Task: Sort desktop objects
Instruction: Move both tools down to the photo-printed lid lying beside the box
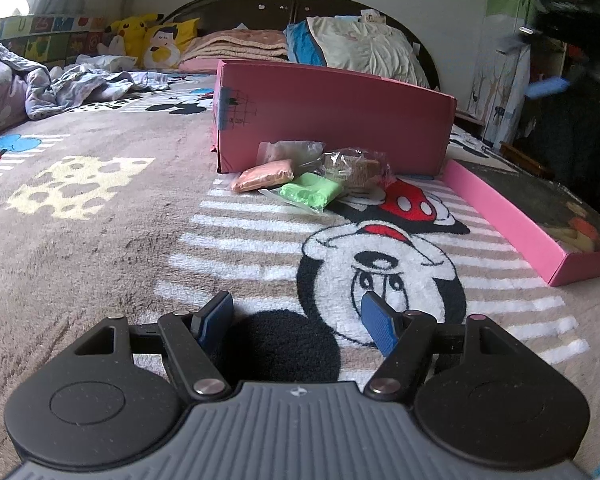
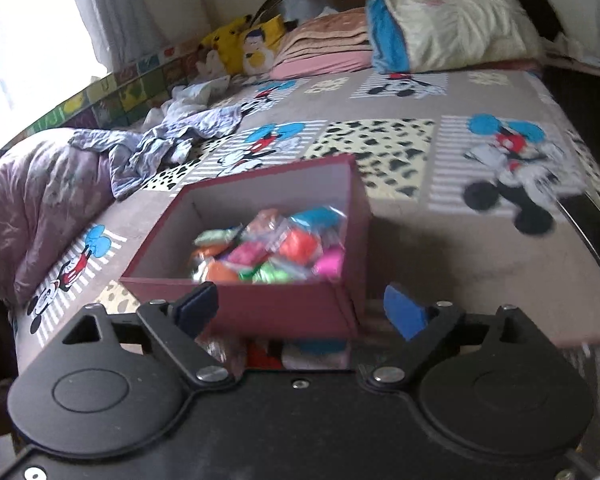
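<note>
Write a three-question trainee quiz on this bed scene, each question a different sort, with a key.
1. True or false: the left gripper holds a packet.
2. Which packet lies nearest the left gripper in its own view: (a) green packet, (b) orange packet, (c) brown packet?
3. Fill in: the right gripper hangs over the pink box, whose contents are many coloured ____.

Key:
1. False; its jaws are open and empty.
2. a
3. packets
</note>
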